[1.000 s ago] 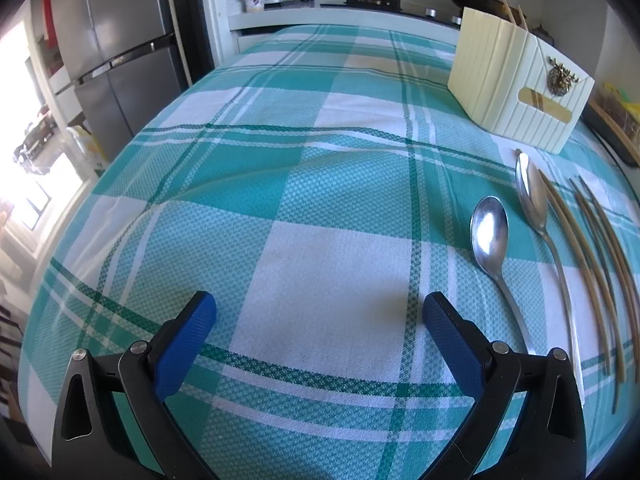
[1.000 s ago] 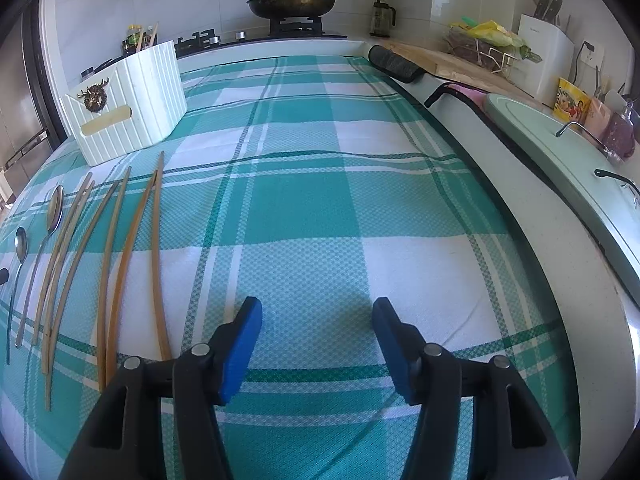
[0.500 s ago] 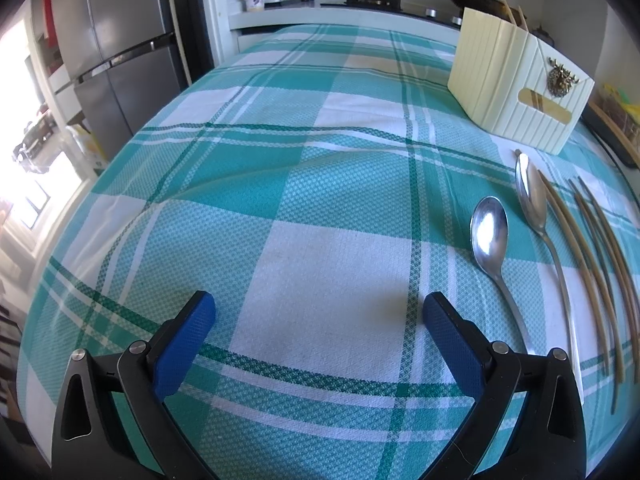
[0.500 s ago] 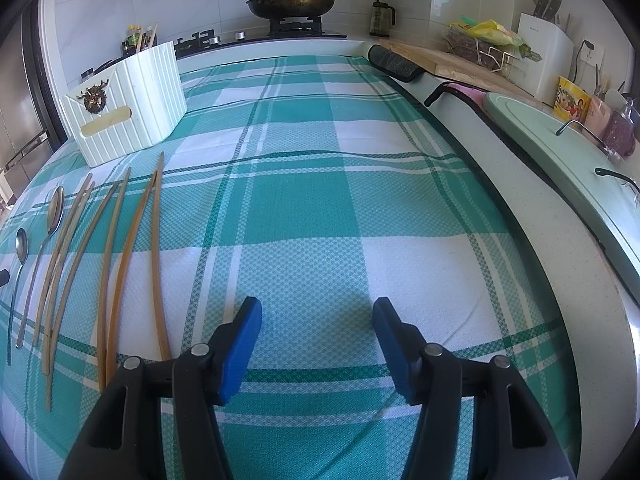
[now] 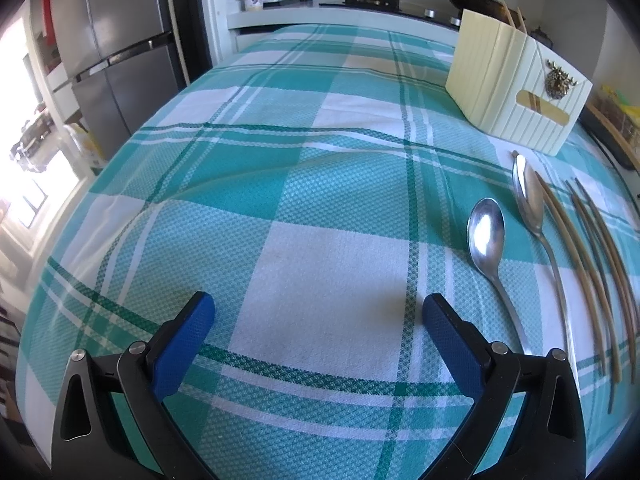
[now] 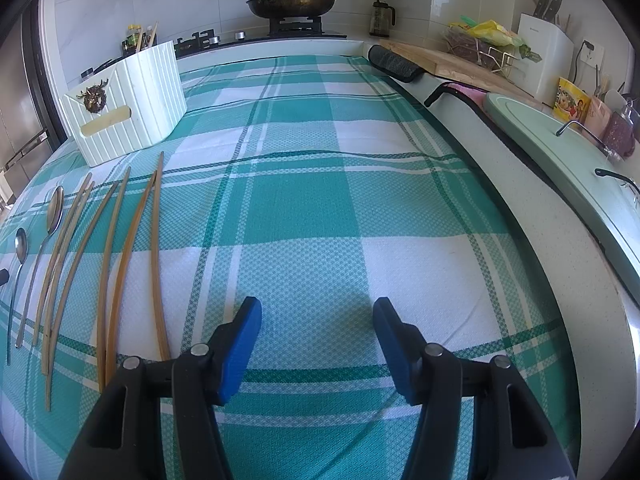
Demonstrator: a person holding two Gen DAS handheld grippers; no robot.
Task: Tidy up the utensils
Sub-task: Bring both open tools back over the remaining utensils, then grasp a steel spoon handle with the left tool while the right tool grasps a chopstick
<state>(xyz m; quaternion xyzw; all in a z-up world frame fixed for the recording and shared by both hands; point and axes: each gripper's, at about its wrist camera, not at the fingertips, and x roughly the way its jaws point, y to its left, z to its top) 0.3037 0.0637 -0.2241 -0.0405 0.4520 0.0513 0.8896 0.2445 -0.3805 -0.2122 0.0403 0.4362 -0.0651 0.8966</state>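
I see the left gripper (image 5: pixel 318 312) above the checked cloth (image 5: pixel 280 184), pointing down at it. Its jaws stand wide apart with nothing between them. The right gripper (image 6: pixel 317 316) also hangs over the cloth, jaws apart and empty, though narrower than the left.

Utensil positions, as I read them from both views:
- Two spoons (image 5: pixel 486 236) lie on the cloth to the right of the left gripper, bowls pointing away from me. The nearer one lies just beside the left gripper's right finger (image 5: pixel 450 344), not touching it.
- The chopsticks (image 6: pixel 116 256) lie roughly parallel beside the spoons, between the two grippers. The closest stick ends just beside the right gripper's left finger (image 6: pixel 238 344).
- The ribbed cream box (image 6: pixel 128 100) stands upright on the cloth beyond the far ends of the utensils. At least two sticks already stand in it.

A pan (image 6: pixel 292 0) sits on the stove behind the table.
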